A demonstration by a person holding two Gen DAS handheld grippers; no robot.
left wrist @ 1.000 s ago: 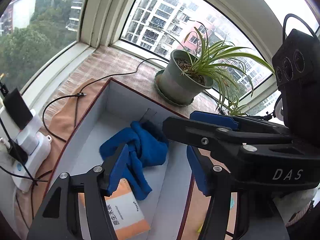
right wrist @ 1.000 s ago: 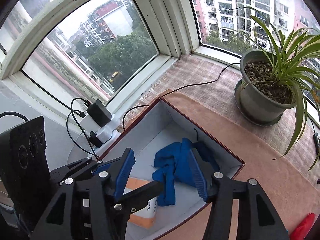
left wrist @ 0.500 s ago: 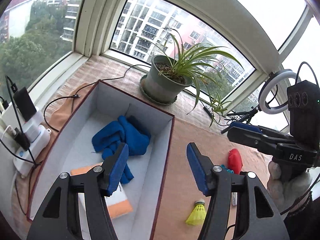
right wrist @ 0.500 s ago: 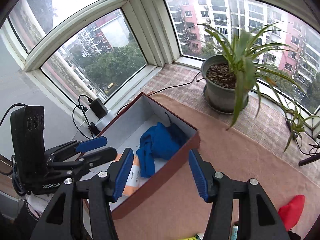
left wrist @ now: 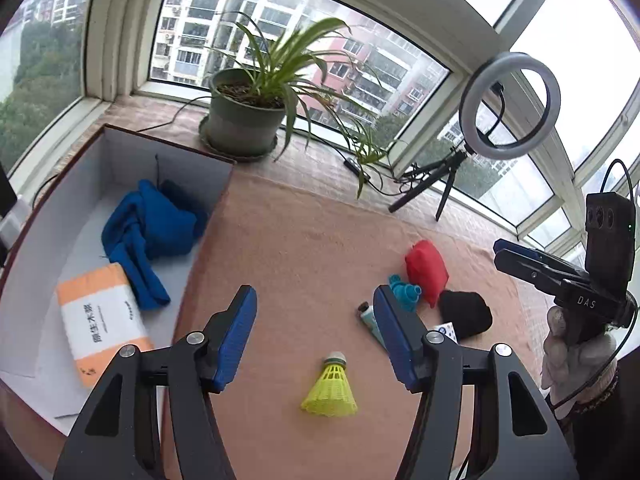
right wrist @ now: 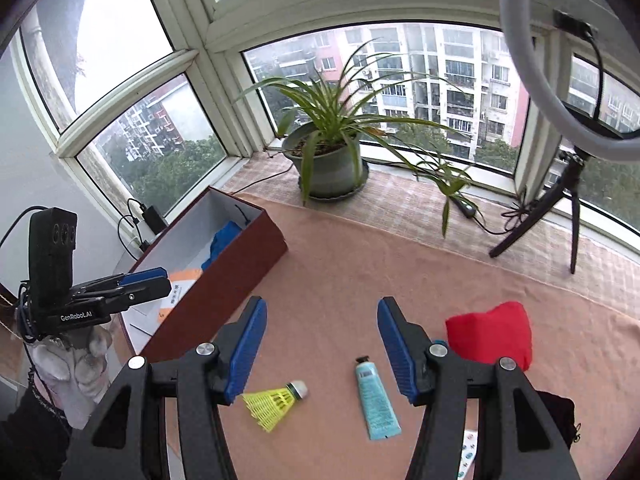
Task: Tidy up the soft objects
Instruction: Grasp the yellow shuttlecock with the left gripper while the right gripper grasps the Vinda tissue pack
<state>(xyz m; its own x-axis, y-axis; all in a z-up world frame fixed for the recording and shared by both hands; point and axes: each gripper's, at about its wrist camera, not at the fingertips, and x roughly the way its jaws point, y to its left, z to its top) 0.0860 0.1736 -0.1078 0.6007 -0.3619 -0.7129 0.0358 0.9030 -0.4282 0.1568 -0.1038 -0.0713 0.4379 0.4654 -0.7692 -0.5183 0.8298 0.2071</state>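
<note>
A maroon box (left wrist: pixel 208 188) with a white inside stands at the left. In it lie a crumpled blue cloth (left wrist: pixel 148 232) and an orange tissue pack (left wrist: pixel 100 320). On the tan mat to the right sit a red soft pouch (left wrist: pixel 426 272) and a black soft bundle (left wrist: pixel 464 314). My left gripper (left wrist: pixel 314 320) hangs open over the mat beside the box, with nothing between its fingers. My right gripper (right wrist: pixel 320 344) is open too, above the mat, with the red pouch (right wrist: pixel 492 336) just right of it and the box (right wrist: pixel 224 280) to its left.
A yellow shuttlecock (left wrist: pixel 330 390), a teal tube (right wrist: pixel 376 400) and a small teal item (left wrist: pixel 404 292) lie on the mat. At the back stand a potted plant (left wrist: pixel 244 124) and a ring light on a tripod (left wrist: pixel 508 108). Cables run along the sill.
Both grippers have pulled back from over the box and swung right, out over the mat. The red pouch, black bundle and shuttlecock have come into view. Both jaw gaps look the same.
</note>
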